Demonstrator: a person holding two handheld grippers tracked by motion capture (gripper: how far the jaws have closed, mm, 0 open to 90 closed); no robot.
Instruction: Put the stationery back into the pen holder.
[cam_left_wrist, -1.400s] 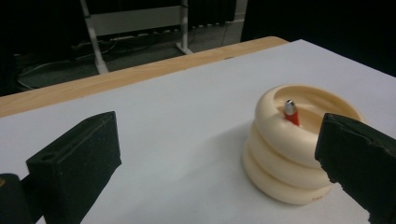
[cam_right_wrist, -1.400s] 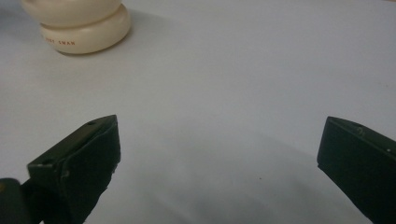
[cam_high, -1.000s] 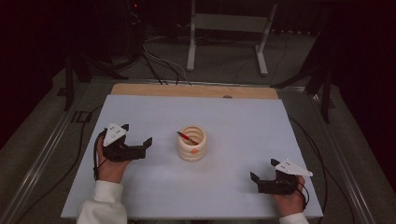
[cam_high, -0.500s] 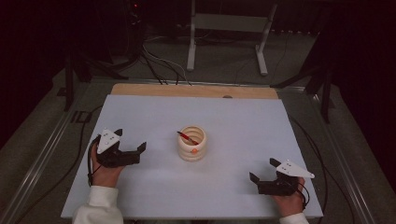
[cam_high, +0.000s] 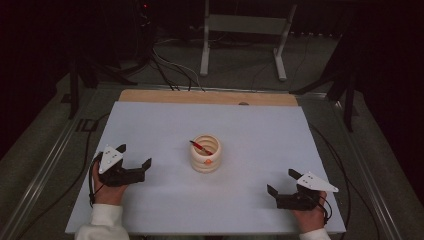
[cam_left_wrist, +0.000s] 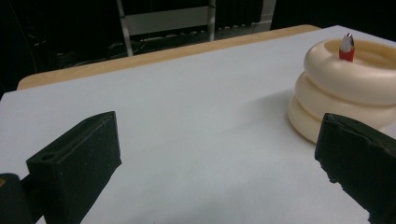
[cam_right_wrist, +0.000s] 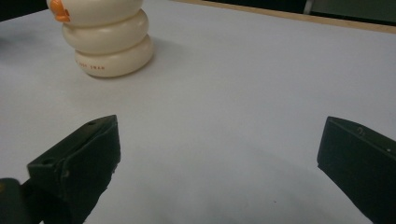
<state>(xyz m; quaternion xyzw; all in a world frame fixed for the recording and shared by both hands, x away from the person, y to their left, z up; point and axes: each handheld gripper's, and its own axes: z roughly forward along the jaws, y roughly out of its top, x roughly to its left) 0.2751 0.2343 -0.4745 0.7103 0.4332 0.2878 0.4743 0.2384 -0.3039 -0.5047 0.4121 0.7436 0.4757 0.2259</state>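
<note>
A cream ringed holder was observed mid-worktop, with a red-handled pen standing in it. The left tool was noted left of the holder, the right tool right of it, both wide open and empty.

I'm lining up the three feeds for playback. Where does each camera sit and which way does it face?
High view: above the person's side, looking forward and down on the white table; both hands, left gripper and right gripper show.
Left gripper view: low on that gripper, facing the cream ringed cup between its open jaws.
Right gripper view: low on that gripper, facing across the table, jaws open.
Shared: the cup appears in all three.
</note>
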